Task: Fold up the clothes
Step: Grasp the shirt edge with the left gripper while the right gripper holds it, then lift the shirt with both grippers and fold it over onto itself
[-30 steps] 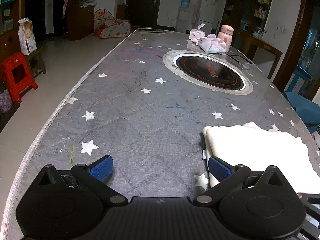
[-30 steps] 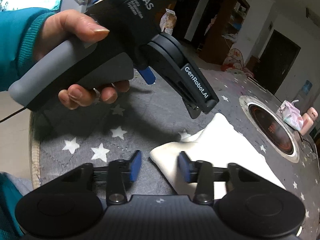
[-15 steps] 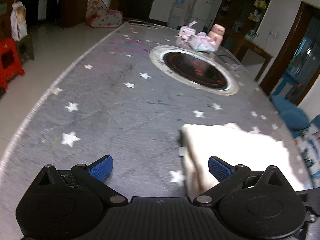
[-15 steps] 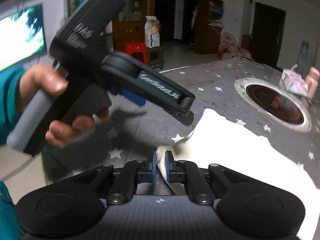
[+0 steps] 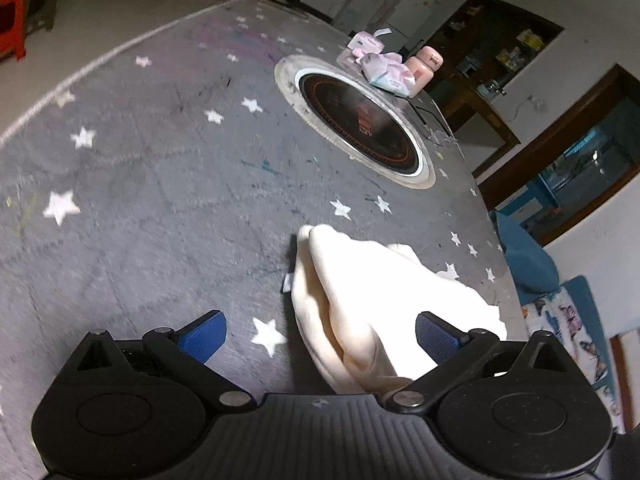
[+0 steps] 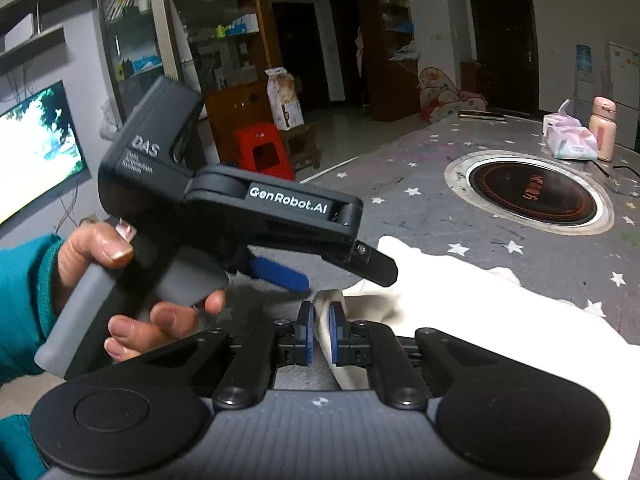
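Right tongs [image 6: 321, 330] pinch a corner of the cream cloth [image 6: 460, 304] at lower centre; my left tongs [image 5: 320, 330] gape wide over it on the table [image 5: 160, 184].

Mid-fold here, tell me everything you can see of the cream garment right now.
The cream garment is soft, thick-looking plain fabric, already folded into a layered bundle with rolled edges and a small white tag on its side. It lies on the grey star-print tablecloth, near the round cooktop. The right gripper is shut on its near corner, lifting that edge. The left gripper hangs open around the bundle's near end, one finger over the cloth.
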